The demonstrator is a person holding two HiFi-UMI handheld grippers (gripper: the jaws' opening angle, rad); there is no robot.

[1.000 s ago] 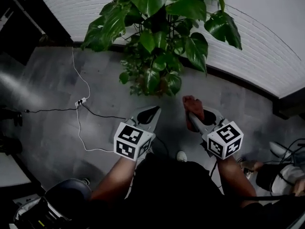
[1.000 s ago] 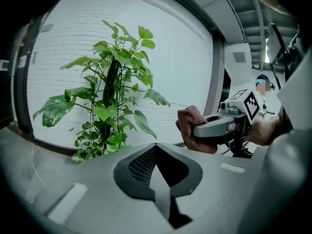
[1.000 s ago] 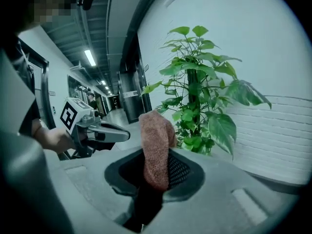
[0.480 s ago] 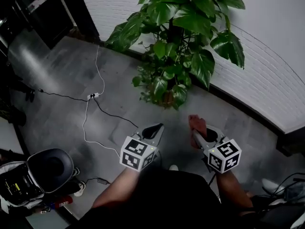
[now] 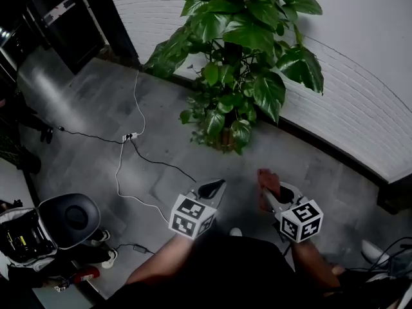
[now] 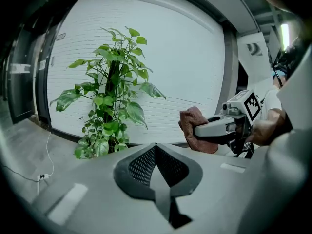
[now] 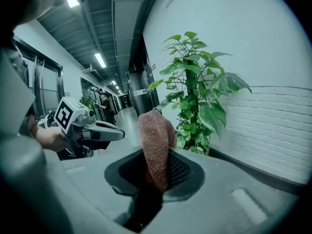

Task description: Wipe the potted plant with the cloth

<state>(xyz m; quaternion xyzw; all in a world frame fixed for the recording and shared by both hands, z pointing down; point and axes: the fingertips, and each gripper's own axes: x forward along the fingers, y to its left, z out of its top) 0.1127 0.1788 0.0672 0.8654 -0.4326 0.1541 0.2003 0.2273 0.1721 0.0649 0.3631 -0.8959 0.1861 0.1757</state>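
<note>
The potted plant [image 5: 239, 50], tall with broad glossy green leaves, stands upright by the white brick wall at upper centre of the head view. The reddish-brown knitted cloth [image 5: 267, 181], lower right of centre, sticks up bunched, pinched in the right gripper [image 5: 266, 197], apart from the leaves.

Grey stone-look floor [image 5: 84, 108], glossy towards the upper left. White brick wall [image 5: 360, 108] with a dark skirting strip [image 5: 335, 153] along its foot. Small white power strip [image 5: 129, 136] lying on the floor; a white cable [image 5: 136, 102] drops to it from the wall side. A thin black cable [image 5: 161, 163] trails away from it across the floor. Round black seat [image 5: 69, 219] low at left, an open bag [image 5: 19, 237] of small items just beside it. Dark door panels [image 5: 71, 24] at upper left. Right gripper view: long corridor, ceiling strip lights [image 7: 99, 60], a distant person [image 7: 105, 108] standing.
</note>
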